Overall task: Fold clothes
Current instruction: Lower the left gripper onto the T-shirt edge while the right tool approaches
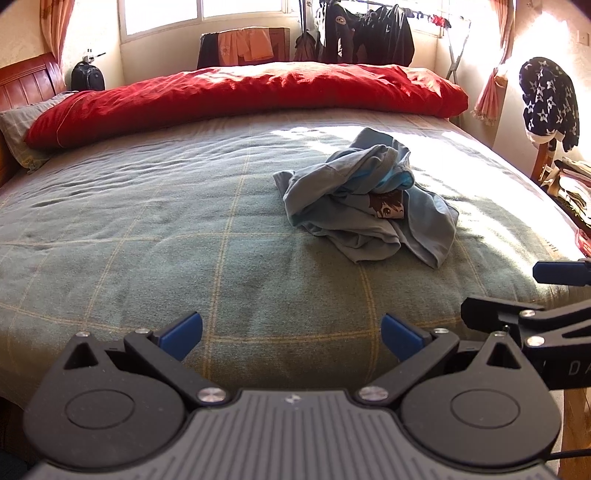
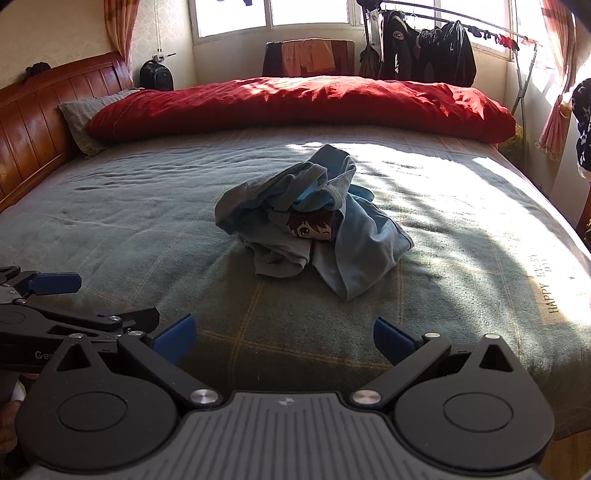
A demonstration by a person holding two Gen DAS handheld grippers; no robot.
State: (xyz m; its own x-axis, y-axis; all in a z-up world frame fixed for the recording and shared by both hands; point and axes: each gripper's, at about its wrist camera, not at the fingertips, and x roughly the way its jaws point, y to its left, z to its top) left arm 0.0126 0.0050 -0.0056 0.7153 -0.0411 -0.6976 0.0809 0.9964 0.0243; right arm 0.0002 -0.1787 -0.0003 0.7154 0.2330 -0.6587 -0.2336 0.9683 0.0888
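A wide bed (image 1: pixel 147 229) fills both views, covered in a grey-green checked blanket. Across the upper part of each frame a rumpled red duvet (image 1: pixel 240 96) lies along the far side, with a grey pillow (image 1: pixel 18 129) tucked under its left end beside the reddish wooden headboard (image 2: pixel 44 110). Behind it, under the window (image 2: pixel 306 14), dark jackets (image 1: pixel 365 37) hang on a clothes rack at upper right, and a black backpack (image 1: pixel 86 75) sits at upper left. A navy star-patterned garment (image 1: pixel 548 99) hangs at the right edge of the left wrist view. Nothing lies between the grippers and the clothing.

The light blue T-shirt (image 2: pixel 314 218) sits crumpled in a heap on the blanket, centre of the right wrist view and right of centre in the left one, partly in sunlight. A cartoon face with brown hair shows in its folds.

Printed on the blanket at the right edge of the right wrist view is "HAPPY"; the word beside it is unreadable.

The left gripper (image 1: pixel 291 332) and right gripper (image 2: pixel 284 334) hover at the bottom of their frames over the near edge of the bed, blue-padded jaws spread wide, holding nothing, well apart from the shirt.
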